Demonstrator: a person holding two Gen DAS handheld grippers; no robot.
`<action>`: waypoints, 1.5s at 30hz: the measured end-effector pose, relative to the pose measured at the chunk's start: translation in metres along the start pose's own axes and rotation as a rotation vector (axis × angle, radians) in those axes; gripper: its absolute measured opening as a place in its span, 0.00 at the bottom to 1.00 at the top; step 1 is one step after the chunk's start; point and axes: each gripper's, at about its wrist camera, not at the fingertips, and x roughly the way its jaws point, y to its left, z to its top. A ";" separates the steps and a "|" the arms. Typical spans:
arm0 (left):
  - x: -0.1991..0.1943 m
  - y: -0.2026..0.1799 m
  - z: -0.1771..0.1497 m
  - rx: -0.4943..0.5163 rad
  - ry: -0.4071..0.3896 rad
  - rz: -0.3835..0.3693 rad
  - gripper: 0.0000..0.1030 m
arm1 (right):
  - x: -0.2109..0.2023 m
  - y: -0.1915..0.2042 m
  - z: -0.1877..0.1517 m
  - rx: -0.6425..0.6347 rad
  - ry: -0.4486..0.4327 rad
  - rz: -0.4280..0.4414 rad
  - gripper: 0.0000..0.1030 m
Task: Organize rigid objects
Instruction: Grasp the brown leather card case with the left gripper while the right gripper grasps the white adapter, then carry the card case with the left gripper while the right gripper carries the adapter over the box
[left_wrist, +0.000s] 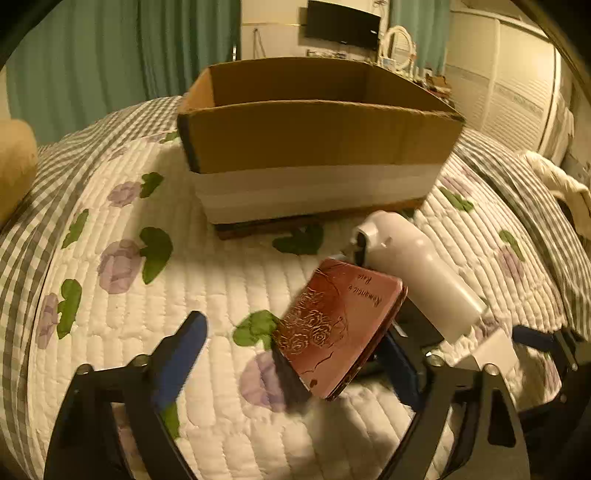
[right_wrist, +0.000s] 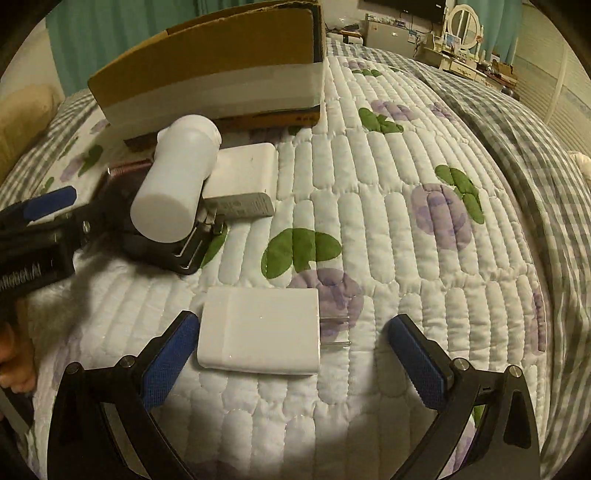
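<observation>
An open cardboard box (left_wrist: 317, 136) stands on the quilted bed; it also shows in the right wrist view (right_wrist: 214, 70). My left gripper (left_wrist: 295, 354) is open, with a red embossed case (left_wrist: 340, 325) tilted between its fingers, leaning by the right finger (left_wrist: 400, 365). A white bottle (left_wrist: 417, 273) lies just right of the case, on a black object. In the right wrist view the bottle (right_wrist: 177, 181) lies on that black object (right_wrist: 159, 243), beside a second white adapter (right_wrist: 243, 173). My right gripper (right_wrist: 291, 354) is open around a white plug adapter (right_wrist: 258, 332) on the quilt.
A grey remote-like piece (right_wrist: 240, 206) lies by the bottle. The left gripper (right_wrist: 44, 206) shows at the left of the right wrist view. A tan cushion (left_wrist: 14, 166) sits far left. A dresser with a mirror (right_wrist: 465, 22) stands beyond the bed.
</observation>
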 end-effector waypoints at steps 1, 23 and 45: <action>0.002 0.002 0.001 -0.006 -0.003 -0.003 0.80 | 0.000 0.000 -0.001 -0.002 -0.001 -0.003 1.00; -0.023 -0.003 -0.012 0.090 -0.040 -0.005 0.10 | -0.023 0.003 -0.004 0.037 -0.058 -0.008 0.66; -0.105 0.011 -0.009 0.027 -0.158 -0.014 0.10 | -0.099 0.025 -0.002 0.024 -0.233 -0.044 0.66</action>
